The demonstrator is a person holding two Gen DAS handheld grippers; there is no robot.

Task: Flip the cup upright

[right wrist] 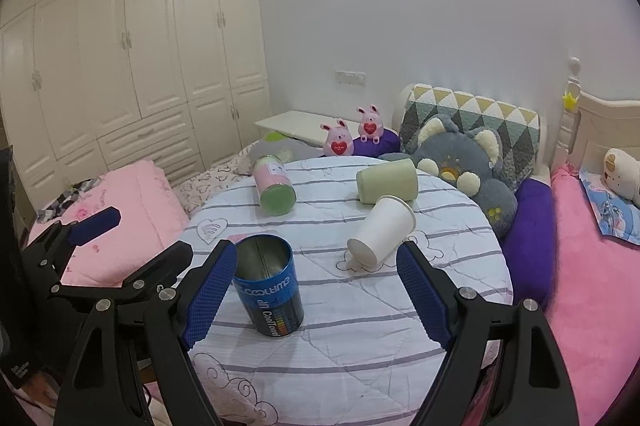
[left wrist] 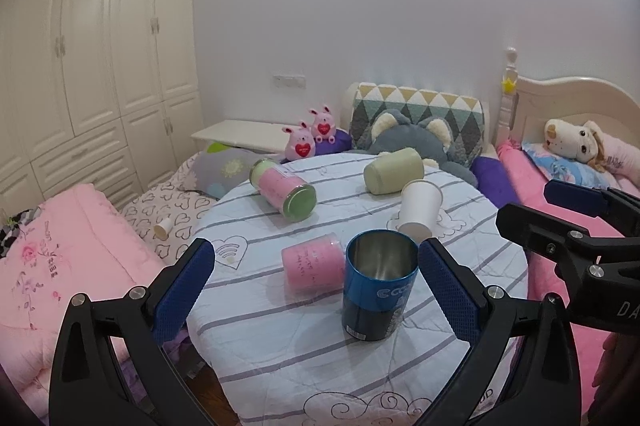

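Two grippers hang over a round table (left wrist: 280,354) covered in a pale striped cloth, both with jaws spread wide and nothing between the pads. From the left wrist view, the left gripper (left wrist: 316,294) frames a blue tin can (left wrist: 380,286) that stands upright with its open mouth up; its blue pads (left wrist: 184,290) sit either side of the can without touching it. The right gripper (right wrist: 316,298) is likewise wide open, and the same blue can (right wrist: 268,286) stands just beside its left pad (right wrist: 210,292), whether touching I cannot tell.

A white paper cup (right wrist: 382,232) lies tipped over on the cloth, rim pointing toward the far right and base toward the camera, just ahead of the right gripper's right finger and apart from it. Behind the cup a pale green canister (right wrist: 387,181) lies on its side, and further left a pink canister with a green end (right wrist: 275,189) lies on its side too. In the left wrist view another pink canister (left wrist: 312,264) lies just beside the blue can. A grey plush toy (right wrist: 468,161) sits at the table's far edge, with two pink bunny toys (right wrist: 354,135) behind
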